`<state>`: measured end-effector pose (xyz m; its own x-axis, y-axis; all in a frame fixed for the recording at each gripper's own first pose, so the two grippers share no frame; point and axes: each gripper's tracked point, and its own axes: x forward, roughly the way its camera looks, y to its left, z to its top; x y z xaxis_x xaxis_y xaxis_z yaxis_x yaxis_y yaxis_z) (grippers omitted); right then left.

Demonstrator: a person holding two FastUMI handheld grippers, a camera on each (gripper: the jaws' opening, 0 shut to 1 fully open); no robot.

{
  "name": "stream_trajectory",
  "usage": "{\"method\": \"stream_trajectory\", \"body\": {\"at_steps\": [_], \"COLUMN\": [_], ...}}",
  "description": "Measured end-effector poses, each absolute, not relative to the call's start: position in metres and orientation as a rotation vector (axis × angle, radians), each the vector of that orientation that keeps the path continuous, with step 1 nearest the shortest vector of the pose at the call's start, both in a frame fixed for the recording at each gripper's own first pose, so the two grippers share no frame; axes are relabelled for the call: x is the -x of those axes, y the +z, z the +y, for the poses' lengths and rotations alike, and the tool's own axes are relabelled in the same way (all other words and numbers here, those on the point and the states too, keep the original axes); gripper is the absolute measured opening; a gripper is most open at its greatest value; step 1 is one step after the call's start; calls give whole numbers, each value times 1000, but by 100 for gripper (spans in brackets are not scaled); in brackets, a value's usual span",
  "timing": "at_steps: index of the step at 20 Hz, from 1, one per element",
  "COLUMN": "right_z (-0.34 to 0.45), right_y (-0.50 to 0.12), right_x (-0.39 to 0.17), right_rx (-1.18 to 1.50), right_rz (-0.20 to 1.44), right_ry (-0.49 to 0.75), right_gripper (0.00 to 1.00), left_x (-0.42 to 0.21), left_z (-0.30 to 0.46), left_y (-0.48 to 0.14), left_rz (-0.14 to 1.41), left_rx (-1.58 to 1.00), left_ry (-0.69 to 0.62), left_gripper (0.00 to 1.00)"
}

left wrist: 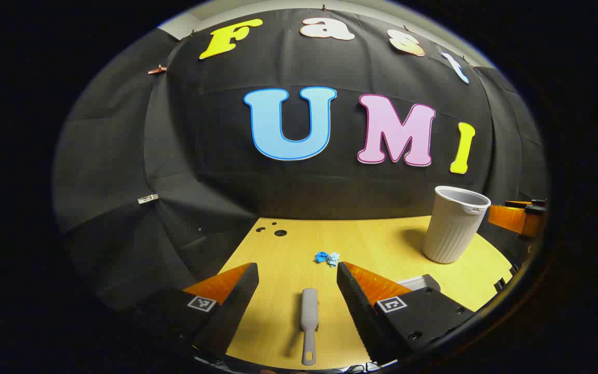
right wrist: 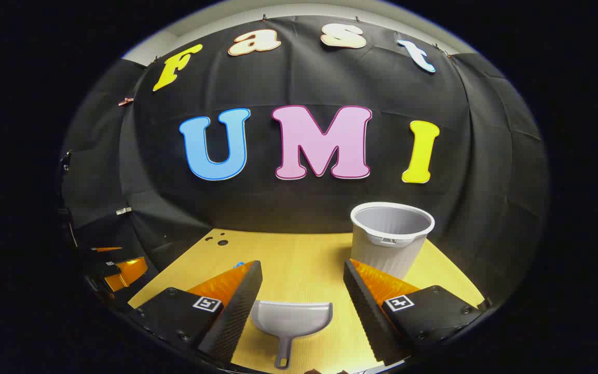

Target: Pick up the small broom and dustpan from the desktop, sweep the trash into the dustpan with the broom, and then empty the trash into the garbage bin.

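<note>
A small grey broom [left wrist: 309,323] lies on the wooden desktop [left wrist: 382,244], its handle toward me, between the fingers of my open left gripper [left wrist: 297,274], which hovers over it without touching. Blue crumpled trash [left wrist: 327,257] sits just beyond the broom. A grey dustpan [right wrist: 290,322] rests flat on the desktop [right wrist: 304,254], handle toward me, between the fingers of my open right gripper [right wrist: 302,271]. A ribbed grey garbage bin [left wrist: 455,224] stands upright at the right, seen close behind the right finger in the right gripper view [right wrist: 391,236].
Small round holes [left wrist: 280,232] mark the desktop's far left corner. The other gripper's body [left wrist: 517,218] shows at the right edge of the left gripper view, and at the left edge of the right gripper view [right wrist: 122,272]. Black cloth walls the booth.
</note>
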<state>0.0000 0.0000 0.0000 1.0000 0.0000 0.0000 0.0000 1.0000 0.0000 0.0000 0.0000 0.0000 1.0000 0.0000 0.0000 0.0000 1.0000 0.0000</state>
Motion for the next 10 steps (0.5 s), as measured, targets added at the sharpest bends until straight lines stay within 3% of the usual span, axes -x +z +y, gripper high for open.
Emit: {"method": "stream_trajectory", "body": {"at_steps": [10], "right_z": [-3], "right_y": [-8], "right_x": [-13], "right_rx": [14], "right_rz": [38], "right_ry": [33], "right_gripper": [98], "left_x": [-6], "left_z": [2], "left_y": [-23], "left_rz": [73], "left_rx": [52], "left_ry": [27], "left_gripper": [96]}}
